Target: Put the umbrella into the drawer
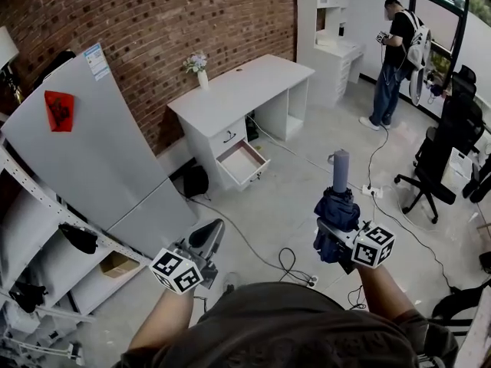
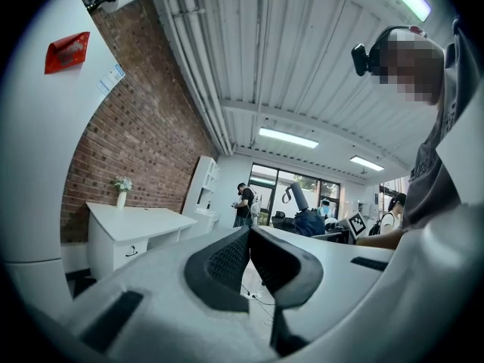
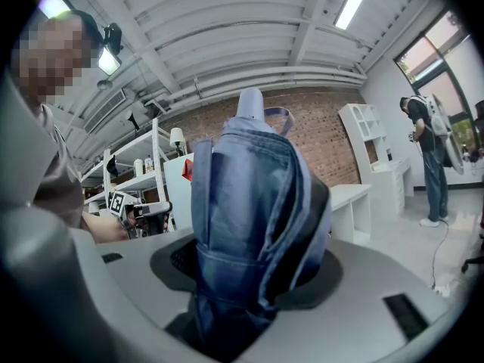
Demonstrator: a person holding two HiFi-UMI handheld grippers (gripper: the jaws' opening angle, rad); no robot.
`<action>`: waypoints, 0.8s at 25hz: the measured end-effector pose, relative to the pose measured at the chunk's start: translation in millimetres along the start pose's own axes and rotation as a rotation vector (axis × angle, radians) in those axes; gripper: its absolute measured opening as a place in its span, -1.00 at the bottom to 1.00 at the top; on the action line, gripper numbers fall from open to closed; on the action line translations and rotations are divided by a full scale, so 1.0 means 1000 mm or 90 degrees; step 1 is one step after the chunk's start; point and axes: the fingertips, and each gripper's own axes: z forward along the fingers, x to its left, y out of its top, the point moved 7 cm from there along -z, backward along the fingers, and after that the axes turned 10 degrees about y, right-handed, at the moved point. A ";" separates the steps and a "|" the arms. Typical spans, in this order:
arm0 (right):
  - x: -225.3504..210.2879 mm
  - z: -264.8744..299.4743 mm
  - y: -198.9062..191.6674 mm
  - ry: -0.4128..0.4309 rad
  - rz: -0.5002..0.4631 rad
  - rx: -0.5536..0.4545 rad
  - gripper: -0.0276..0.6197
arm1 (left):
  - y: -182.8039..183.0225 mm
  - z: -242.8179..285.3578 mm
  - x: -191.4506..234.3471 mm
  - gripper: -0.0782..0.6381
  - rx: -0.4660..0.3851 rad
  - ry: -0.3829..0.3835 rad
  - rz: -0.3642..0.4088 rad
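At the far left I see a white shelf rack point(image 1: 34, 244) with a few dark items on it, and next to it a tall white fridge point(image 1: 92, 152) bearing a red sticker point(image 1: 59, 110), set against the brick wall point(image 1: 192, 14).

My left tongs point(image 1: 209, 236) sit low in the head view, in front of the fridge's lower corner. In the left gripper view the left tongs point(image 2: 248, 237) have their dark pads brought together at the tips, and nothing is caught in them.

Past them, toward the middle, stands the white desk point(image 1: 253, 83) along the brick wall, with a small vase of flowers point(image 1: 199, 69) at its back edge. The drawer point(image 1: 244, 163) on the desk's near side is pulled out over the floor.

Right of centre, my right tongs point(image 1: 336, 236) are clamped on the umbrella point(image 1: 337, 205). It is a folded blue one, standing upright across the jaws with its grey handle end on top. The right gripper view shows the blue folds of the umbrella point(image 3: 253, 225) filling the gap, both pads of the right tongs point(image 3: 249, 278) pressing its sides. The umbrella is in the air, well apart from the drawer, with loose cables point(image 1: 291, 265) on the floor below.

Farther right, a person point(image 1: 395, 60) stands by a white cabinet, and a black office chair point(image 1: 441, 156) is near the windows.
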 end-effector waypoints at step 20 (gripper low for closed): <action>-0.146 0.184 0.065 -0.130 -0.003 -0.009 -0.18 | 0.024 0.242 0.212 -0.76 0.034 -0.177 -0.023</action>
